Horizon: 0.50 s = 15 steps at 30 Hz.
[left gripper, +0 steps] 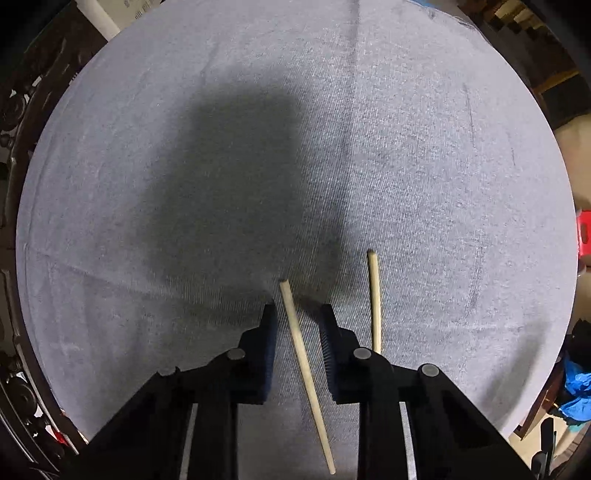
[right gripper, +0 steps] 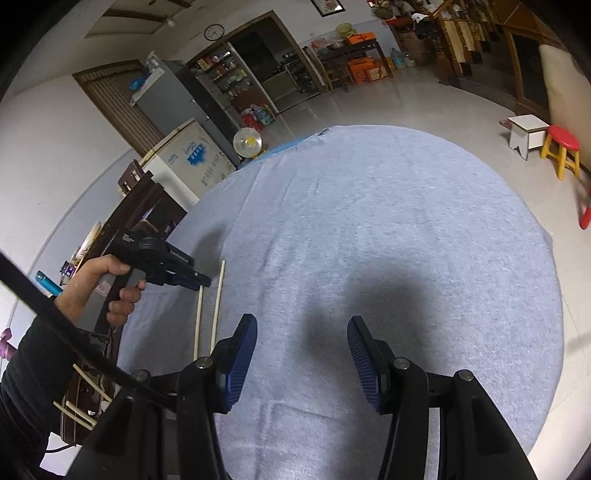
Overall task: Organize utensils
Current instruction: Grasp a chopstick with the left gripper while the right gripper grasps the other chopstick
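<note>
Left gripper (left gripper: 297, 314): jaws narrow but apart, straddling first chopstick (left gripper: 304, 369), pads clear of it. Second chopstick (left gripper: 375, 299) just right, outside jaws, both flat on grey cloth (left gripper: 406, 166). Right gripper (right gripper: 301, 332): jaws half open, empty, over bare cloth, well right of chopsticks. Left hand (right gripper: 99, 288) gripping handle.

Home living room: fridge (right gripper: 173, 92), wall clock (right gripper: 214, 32), stools (right gripper: 561, 149), cloth-covered round table (right gripper: 406, 221).

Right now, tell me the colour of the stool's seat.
Red, on yellow legs; the stool shows best in the right wrist view.
</note>
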Each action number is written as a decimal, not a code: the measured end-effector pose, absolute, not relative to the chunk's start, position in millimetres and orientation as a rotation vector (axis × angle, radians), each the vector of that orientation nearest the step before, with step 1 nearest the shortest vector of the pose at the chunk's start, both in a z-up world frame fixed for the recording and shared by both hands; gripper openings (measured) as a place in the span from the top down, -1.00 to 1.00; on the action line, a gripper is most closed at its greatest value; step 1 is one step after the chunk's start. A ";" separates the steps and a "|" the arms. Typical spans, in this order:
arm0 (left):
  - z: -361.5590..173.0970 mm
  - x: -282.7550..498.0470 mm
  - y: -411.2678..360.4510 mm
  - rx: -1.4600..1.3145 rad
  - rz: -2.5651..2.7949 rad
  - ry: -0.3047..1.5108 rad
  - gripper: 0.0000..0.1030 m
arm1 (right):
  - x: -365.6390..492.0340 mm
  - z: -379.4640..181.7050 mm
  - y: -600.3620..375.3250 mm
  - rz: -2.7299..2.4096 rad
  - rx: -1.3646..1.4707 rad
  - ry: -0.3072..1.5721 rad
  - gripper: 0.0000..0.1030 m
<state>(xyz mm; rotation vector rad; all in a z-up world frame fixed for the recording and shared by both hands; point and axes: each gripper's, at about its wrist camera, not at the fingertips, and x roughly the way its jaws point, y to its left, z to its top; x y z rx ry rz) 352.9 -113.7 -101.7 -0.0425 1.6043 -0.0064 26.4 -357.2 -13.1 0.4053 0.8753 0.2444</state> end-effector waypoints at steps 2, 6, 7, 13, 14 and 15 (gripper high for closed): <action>-101.1 355.6 -117.1 -0.045 -0.017 1.603 0.89 | 30.0 -13.7 -354.3 0.255 0.395 0.884 -0.06; -100.4 357.5 -115.3 -0.076 -0.044 1.591 0.91 | 47.2 -12.1 -349.9 0.283 0.371 0.928 -0.06; -102.9 352.1 -113.6 -0.085 -0.044 1.588 0.91 | 52.7 -12.0 -349.4 0.293 0.373 0.942 -0.06; -97.8 333.0 -87.1 -0.082 -0.072 1.568 0.91 | 115.8 -17.2 -328.0 0.384 0.374 1.130 -0.06; -98.2 331.9 -84.1 -0.084 -0.076 1.572 0.91 | 127.9 -21.0 -320.3 0.399 0.371 1.174 -0.06; -99.1 330.3 -81.1 -0.079 -0.079 1.577 0.91 | 142.3 -26.5 -310.0 0.420 0.366 1.226 -0.06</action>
